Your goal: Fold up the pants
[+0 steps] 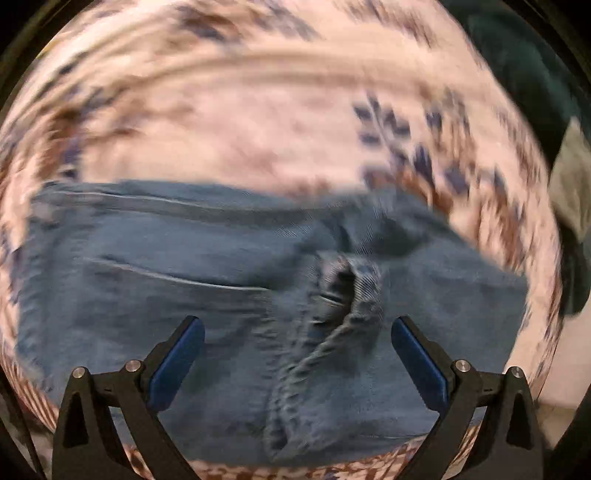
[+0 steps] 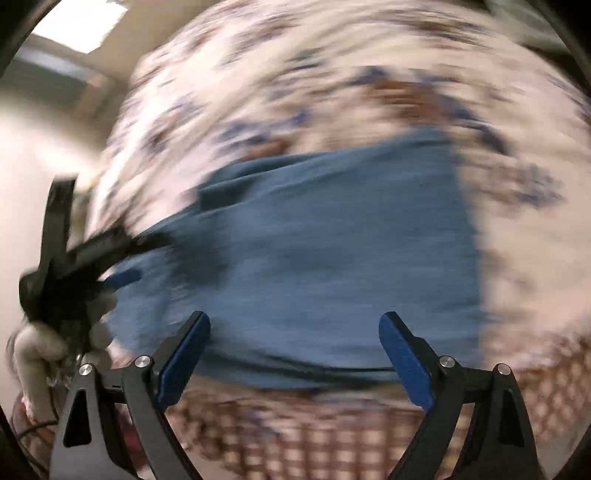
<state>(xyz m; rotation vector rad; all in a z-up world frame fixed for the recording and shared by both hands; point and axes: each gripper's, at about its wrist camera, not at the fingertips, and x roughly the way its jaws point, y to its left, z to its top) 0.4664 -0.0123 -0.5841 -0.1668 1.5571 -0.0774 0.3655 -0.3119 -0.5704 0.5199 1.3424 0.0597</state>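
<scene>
Blue denim pants (image 1: 184,258) lie on a white cloth with a blue and brown flower print (image 1: 258,110). My left gripper (image 1: 298,321) points straight down over them, open, with a raised twisted seam fold (image 1: 351,295) below the gap and nothing pinched. In the right wrist view the pants (image 2: 332,240) form a broad flat block. My right gripper (image 2: 294,315) hangs open above their near edge, holding nothing. The left gripper (image 2: 144,258) shows at the pants' left end, held by a person's hand (image 2: 37,350). Both views are blurred.
The patterned cloth (image 2: 295,74) spreads around the pants on all sides, with a brown checked border (image 2: 332,435) near me. A dark green object (image 1: 517,55) lies beyond the cloth's far right. A ceiling light (image 2: 77,22) and pale wall show at upper left.
</scene>
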